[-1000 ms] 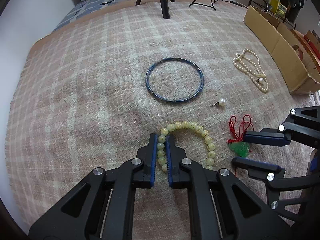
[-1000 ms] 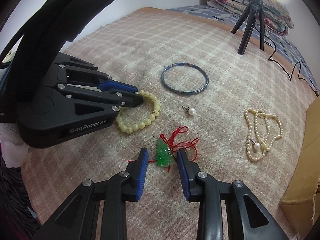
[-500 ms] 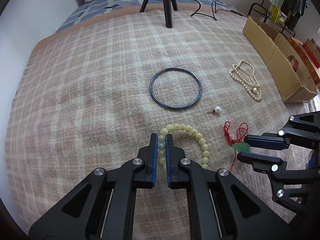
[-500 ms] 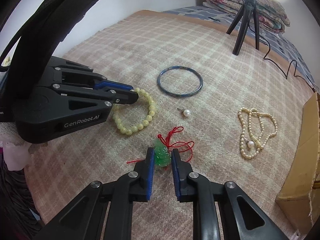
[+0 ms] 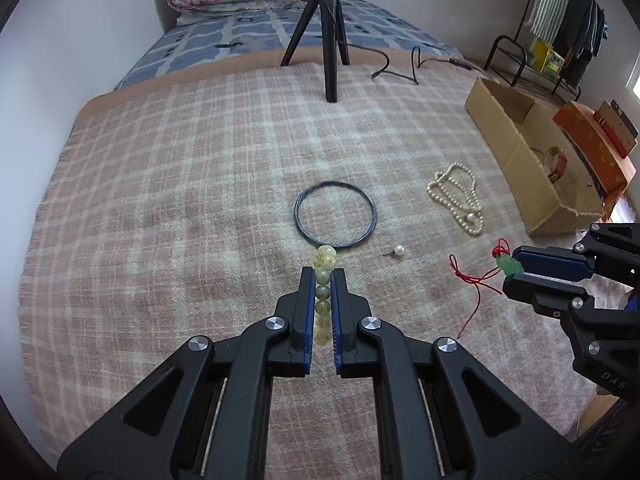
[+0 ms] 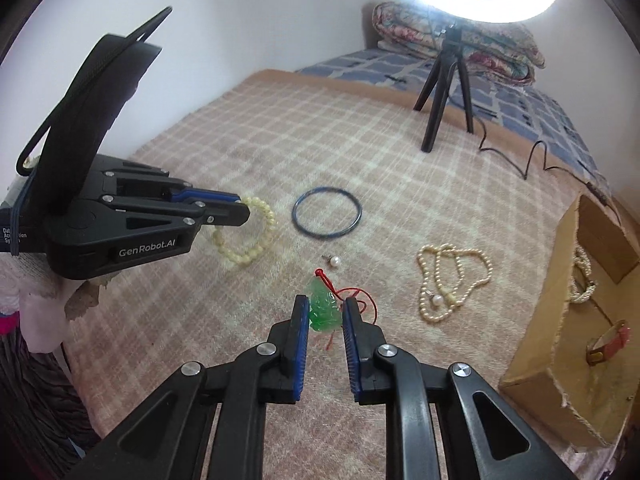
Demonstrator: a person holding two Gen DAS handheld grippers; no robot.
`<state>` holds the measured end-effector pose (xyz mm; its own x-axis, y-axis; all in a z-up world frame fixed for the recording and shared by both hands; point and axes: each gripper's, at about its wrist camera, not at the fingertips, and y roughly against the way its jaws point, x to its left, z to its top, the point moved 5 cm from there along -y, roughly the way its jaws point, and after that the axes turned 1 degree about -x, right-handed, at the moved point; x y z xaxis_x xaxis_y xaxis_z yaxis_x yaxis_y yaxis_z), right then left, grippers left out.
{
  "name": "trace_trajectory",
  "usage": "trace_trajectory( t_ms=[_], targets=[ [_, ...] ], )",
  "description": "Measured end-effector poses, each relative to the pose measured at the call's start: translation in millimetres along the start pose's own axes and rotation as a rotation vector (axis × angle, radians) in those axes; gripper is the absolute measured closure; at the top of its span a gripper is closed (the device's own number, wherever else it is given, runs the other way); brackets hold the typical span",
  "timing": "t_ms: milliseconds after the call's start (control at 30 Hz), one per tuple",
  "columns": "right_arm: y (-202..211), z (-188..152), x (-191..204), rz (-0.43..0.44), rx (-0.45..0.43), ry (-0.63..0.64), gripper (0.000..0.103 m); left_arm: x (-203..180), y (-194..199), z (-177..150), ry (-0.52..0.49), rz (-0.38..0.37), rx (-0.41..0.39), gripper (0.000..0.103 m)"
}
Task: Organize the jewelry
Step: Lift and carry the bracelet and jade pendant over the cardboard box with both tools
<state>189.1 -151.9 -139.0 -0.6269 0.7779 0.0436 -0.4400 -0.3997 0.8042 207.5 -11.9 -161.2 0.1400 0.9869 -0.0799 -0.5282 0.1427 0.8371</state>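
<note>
My left gripper (image 5: pixel 322 276) is shut on a pale yellow-green bead bracelet (image 5: pixel 325 264), which hangs edge-on between the blue pads above the plaid blanket (image 5: pixel 180 200). In the right wrist view the same left gripper (image 6: pixel 244 210) holds the bracelet (image 6: pixel 248 248) as a dangling loop. My right gripper (image 6: pixel 325 304) is shut on a green jade pendant (image 6: pixel 324 310), its red cord (image 6: pixel 360 294) trailing down. The left wrist view shows the right gripper (image 5: pixel 512 270) with the pendant (image 5: pixel 509 266) at the right. A blue bangle (image 5: pixel 336 220), a pearl stud (image 5: pixel 398 251) and a pearl necklace (image 5: pixel 456 200) lie on the blanket.
An open cardboard box (image 6: pixel 560 320) at the right edge holds a red-strapped watch (image 6: pixel 608 344) and a pearl strand (image 6: pixel 582 280). A black tripod (image 5: pixel 330 40) with a ring light and a cable (image 5: pixel 400 68) stand at the back. Folded quilts lie beyond.
Both grippers have risen, lifting the bracelet and the pendant off the blanket. The right gripper's jaws closed onto the pendant. The bracelet now hangs edge-on.
</note>
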Motion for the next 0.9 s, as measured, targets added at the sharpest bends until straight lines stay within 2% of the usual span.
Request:
trace_trajectory(
  t_ms=[433,900],
  targets=[
    [54,9,-23,-0.084,-0.101,-0.042,0.088,-19,32,15,0.021,-0.066,-0.061,0.098],
    [110,-6,-77,-0.189,-0.179,-0.141,0.088,-75,49,37,-0.015,-0.155,-0.098,0.098]
  ],
)
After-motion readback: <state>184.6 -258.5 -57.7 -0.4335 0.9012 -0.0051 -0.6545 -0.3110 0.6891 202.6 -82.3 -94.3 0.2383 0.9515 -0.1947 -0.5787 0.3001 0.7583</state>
